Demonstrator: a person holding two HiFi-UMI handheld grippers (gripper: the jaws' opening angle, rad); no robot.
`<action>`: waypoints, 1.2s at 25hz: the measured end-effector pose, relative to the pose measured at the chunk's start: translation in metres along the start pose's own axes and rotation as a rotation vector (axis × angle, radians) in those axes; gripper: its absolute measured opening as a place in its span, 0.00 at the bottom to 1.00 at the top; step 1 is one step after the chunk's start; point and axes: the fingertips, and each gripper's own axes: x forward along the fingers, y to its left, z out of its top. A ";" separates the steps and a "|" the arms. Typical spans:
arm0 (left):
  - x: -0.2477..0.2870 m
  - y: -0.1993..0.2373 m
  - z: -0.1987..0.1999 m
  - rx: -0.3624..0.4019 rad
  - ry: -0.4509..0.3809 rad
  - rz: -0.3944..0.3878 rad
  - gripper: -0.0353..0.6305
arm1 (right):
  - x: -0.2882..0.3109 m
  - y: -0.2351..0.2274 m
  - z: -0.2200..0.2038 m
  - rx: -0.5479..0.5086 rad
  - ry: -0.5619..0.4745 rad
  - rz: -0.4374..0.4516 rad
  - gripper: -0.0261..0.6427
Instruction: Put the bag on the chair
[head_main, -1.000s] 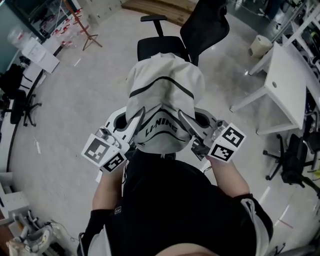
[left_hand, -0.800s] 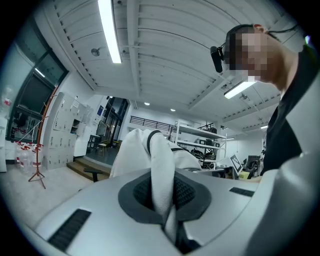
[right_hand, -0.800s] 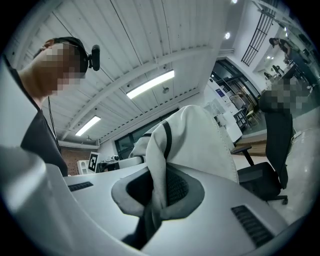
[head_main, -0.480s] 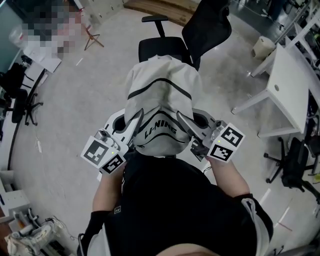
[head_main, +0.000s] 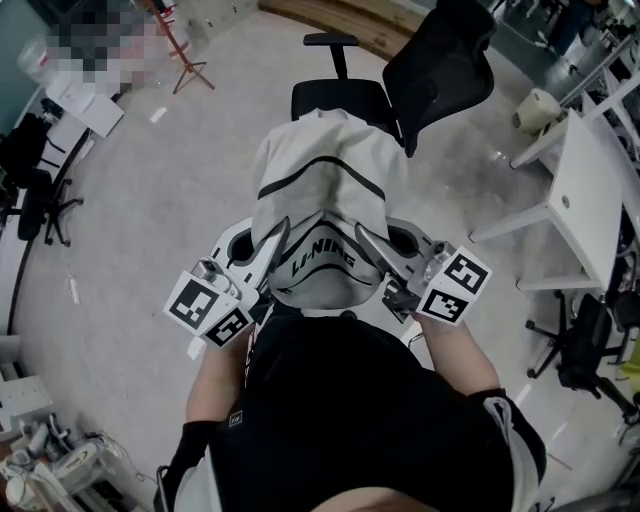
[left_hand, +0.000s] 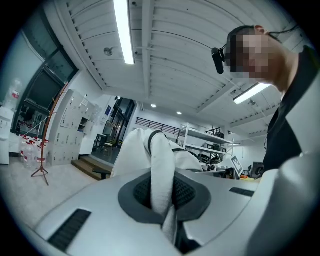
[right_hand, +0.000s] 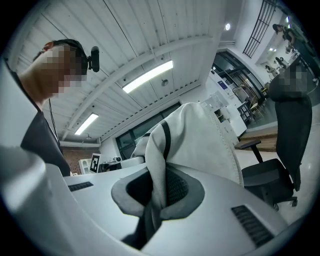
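White fabric bag (head_main: 325, 190) hanging before black office chair (head_main: 340, 100)
Left gripper (head_main: 272, 242), right gripper (head_main: 368, 242) — jaws pinching its fabric, chair lying straight ahead.

Count: 1 white bag (head_main: 325, 185); 2 grippers, left gripper (left_hand: 162, 197) and right gripper (right_hand: 155, 200); 3 black chairs: centre chair (head_main: 345, 100), left-edge chair (head_main: 35, 185), right-edge chair (head_main: 585, 345); 1 white table (head_main: 585, 190); 1 red stand (head_main: 185, 55)
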 end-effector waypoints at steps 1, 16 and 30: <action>-0.003 0.014 0.002 -0.001 -0.003 0.001 0.08 | 0.014 -0.003 0.000 0.000 0.004 0.000 0.09; -0.081 0.243 0.066 0.049 -0.031 -0.020 0.08 | 0.262 -0.018 0.001 0.063 -0.012 0.003 0.09; -0.075 0.374 0.051 -0.032 -0.010 0.078 0.08 | 0.376 -0.075 -0.011 0.098 0.057 0.046 0.09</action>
